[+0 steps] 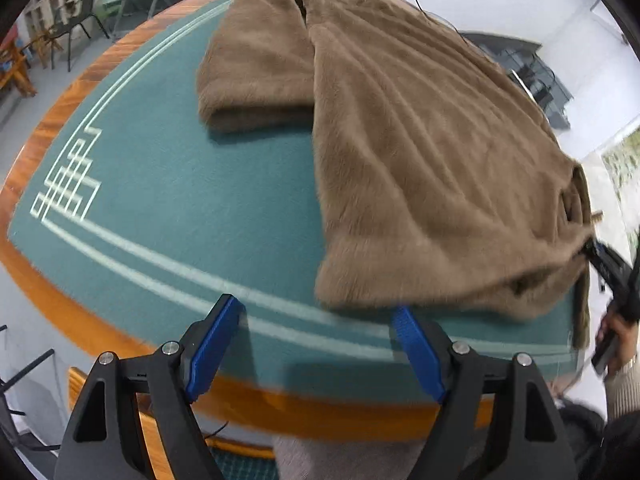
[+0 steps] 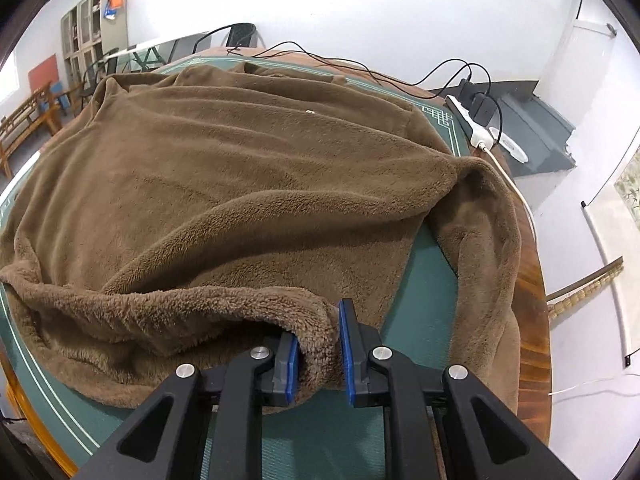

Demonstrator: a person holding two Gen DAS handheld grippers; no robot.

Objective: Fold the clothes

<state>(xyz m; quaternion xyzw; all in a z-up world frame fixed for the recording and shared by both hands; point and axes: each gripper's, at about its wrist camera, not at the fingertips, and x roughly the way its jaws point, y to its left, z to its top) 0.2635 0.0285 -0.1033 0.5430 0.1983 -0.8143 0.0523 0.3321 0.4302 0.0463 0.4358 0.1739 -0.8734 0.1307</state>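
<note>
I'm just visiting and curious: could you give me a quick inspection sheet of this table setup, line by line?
Surface: green felt table with white border lines and a wooden rim.
Job's things: brown fleece garment spread out, one part folded over.
Clutter: nothing seen.
Grippers: left gripper open over the near edge, holding nothing; right gripper shut on the garment's hem.
Cables: black cables run to a white power strip at the far edge.
Surroundings: chairs, shelving, white walls.

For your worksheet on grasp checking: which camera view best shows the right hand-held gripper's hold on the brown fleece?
The right wrist view: the right hand-held gripper pinches the brown fleece hem between its blue pads. The left wrist view shows it only small at the frame's right edge.
</note>
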